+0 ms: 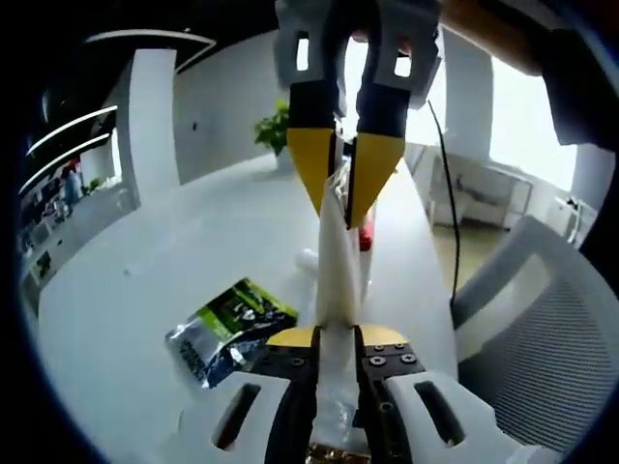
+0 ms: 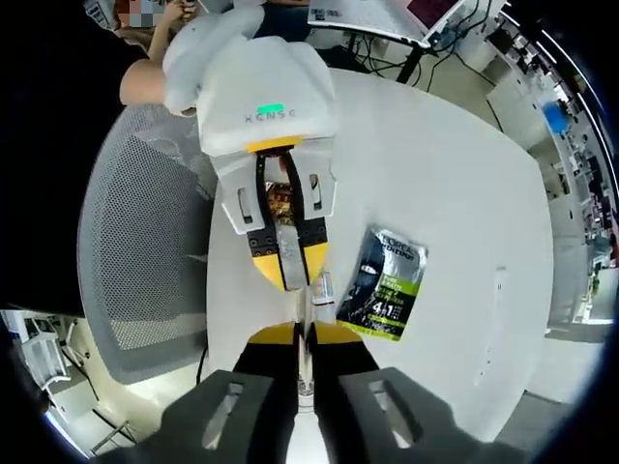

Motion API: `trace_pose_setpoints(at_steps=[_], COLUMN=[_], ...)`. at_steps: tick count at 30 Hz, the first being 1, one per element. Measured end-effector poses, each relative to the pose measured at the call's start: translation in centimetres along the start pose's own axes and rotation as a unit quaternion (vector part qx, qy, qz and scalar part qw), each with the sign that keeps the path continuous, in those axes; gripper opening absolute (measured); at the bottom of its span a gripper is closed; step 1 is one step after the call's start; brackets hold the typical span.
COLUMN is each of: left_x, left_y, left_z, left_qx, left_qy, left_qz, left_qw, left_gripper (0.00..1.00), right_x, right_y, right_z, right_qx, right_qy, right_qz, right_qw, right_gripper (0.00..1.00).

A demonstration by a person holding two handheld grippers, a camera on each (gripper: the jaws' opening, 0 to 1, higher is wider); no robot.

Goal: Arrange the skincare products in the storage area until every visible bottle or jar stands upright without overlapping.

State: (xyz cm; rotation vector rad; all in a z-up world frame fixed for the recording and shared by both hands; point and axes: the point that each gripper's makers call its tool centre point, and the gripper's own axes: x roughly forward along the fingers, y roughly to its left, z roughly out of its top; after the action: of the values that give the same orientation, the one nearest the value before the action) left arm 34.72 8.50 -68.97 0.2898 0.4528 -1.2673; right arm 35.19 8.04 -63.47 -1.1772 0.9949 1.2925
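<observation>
A thin, whitish translucent packet (image 1: 335,271) is stretched upright between my two grippers above the white table (image 1: 145,290). My left gripper (image 1: 336,334) is shut on its lower end. My right gripper (image 1: 338,193) reaches in from the top and is shut on its upper end. In the right gripper view the packet (image 2: 323,288) is edge-on between my right gripper (image 2: 309,333) and my left gripper (image 2: 293,275). A black and green foil sachet (image 1: 232,324) lies flat on the table beside them (image 2: 385,285). Behind the packet are a red item (image 1: 367,234) and a small white object (image 1: 308,259), both partly hidden.
A grey mesh chair (image 1: 542,329) stands at the table's edge, also in the right gripper view (image 2: 135,251). A potted plant (image 1: 274,128) sits at the table's far end. A person's arm (image 2: 145,82) shows behind the left gripper. A black cable (image 1: 447,203) hangs off the table's side.
</observation>
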Motion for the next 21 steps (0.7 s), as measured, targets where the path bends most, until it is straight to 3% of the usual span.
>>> trace_pose_setpoints(at_steps=[2,21], left_x=[-0.04,0.21], left_y=[0.03,-0.15], left_z=[-0.04,-0.28], left_qx=[0.000,0.001], left_qy=[0.000,0.005], left_qz=[0.001,-0.006], left_qw=[1.0000,1.0000], left_gripper=[0.00,0.01], right_x=[-0.01,-0.04], right_y=[-0.20,-0.03], right_z=[-0.08,-0.13], right_qx=[0.007,0.017], right_qy=[-0.002,0.006], right_qz=[0.002,0.009], right_qw=[1.0000,0.9998], right_gripper=[0.03,0.06])
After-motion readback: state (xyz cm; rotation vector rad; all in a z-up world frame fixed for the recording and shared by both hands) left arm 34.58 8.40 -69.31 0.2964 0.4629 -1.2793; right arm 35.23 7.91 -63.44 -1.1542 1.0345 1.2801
